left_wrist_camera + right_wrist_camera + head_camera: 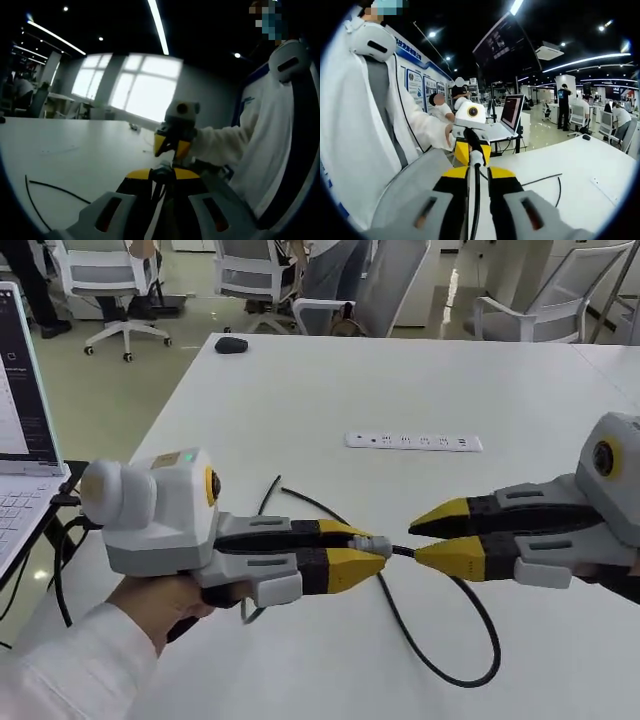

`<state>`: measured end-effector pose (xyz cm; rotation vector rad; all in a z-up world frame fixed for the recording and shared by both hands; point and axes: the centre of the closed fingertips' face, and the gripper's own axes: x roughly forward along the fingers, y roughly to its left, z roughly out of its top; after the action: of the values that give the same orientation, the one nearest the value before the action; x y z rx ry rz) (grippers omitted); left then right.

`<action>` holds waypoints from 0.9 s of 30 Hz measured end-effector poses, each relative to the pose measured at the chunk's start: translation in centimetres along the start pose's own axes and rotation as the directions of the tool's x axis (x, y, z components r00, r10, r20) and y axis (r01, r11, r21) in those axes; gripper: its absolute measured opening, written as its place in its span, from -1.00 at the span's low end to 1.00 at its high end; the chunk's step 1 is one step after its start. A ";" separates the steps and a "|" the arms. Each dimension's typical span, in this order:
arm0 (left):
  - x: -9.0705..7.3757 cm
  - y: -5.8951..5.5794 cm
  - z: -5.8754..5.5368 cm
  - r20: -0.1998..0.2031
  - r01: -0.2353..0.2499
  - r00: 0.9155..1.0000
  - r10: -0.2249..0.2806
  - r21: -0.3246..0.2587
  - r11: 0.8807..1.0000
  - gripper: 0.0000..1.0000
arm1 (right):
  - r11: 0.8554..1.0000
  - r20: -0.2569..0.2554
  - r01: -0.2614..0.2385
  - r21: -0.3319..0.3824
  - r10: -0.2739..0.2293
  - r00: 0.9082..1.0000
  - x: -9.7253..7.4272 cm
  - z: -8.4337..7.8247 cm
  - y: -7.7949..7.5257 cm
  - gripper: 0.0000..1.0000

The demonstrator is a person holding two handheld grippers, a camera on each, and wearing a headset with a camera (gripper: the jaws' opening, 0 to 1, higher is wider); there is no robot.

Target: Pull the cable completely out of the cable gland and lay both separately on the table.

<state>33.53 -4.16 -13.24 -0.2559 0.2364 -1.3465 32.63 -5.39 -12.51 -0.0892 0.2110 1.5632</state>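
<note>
White table (420, 380); office chairs (105, 270); bright windows (150, 90)

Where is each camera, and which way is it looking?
Head view: on the person's head, looking down at the table, the left gripper holding the gland, the right gripper and the cable; a sleeve shows.
Left gripper view: on the left gripper, looking along its jaws at the right gripper and the person's headset.
Right gripper view: on the right gripper, looking along the cable at the left gripper and a laptop.
Shared: the gripper views face each other; all show the cable.
</note>
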 end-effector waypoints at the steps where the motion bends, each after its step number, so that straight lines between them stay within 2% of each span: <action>1: 0.0 -0.1 0.0 0.000 0.002 1.000 -0.002 0.001 1.000 -0.68 | 1.000 0.001 -0.001 0.001 0.001 1.000 0.1 -0.1 0.0 -0.77; 11: 0.0 -0.2 0.1 0.008 0.006 1.000 -0.006 0.002 1.000 -0.68 | 1.000 0.001 -0.015 0.008 0.015 1.000 0.7 -0.4 -0.1 -0.85; 12: 0.0 -0.2 0.2 0.010 0.006 1.000 -0.006 0.001 1.000 -0.68 | 1.000 -0.012 -0.010 -0.001 0.010 1.000 0.8 -0.7 -0.1 -0.86; 14: 0.0 0.0 0.3 0.015 -0.004 1.000 0.004 0.006 1.000 -0.68 | 1.000 -0.001 -0.016 -0.014 0.016 1.000 0.9 -0.5 0.0 -0.92; 19: -0.1 0.1 0.3 0.019 -0.002 1.000 0.002 0.003 1.000 -0.68 | 1.000 0.006 -0.002 -0.022 0.002 1.000 1.0 -0.4 -0.3 -0.93; 27: 0.0 0.1 0.2 0.019 -0.003 1.000 0.003 -0.002 1.000 -0.68 | 1.000 0.001 -0.010 -0.016 0.010 1.000 0.9 -0.6 -0.3 -0.93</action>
<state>33.73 -4.14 -13.09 -0.2698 0.2219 -1.3399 32.88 -4.65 -13.25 -0.0995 0.1981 1.5753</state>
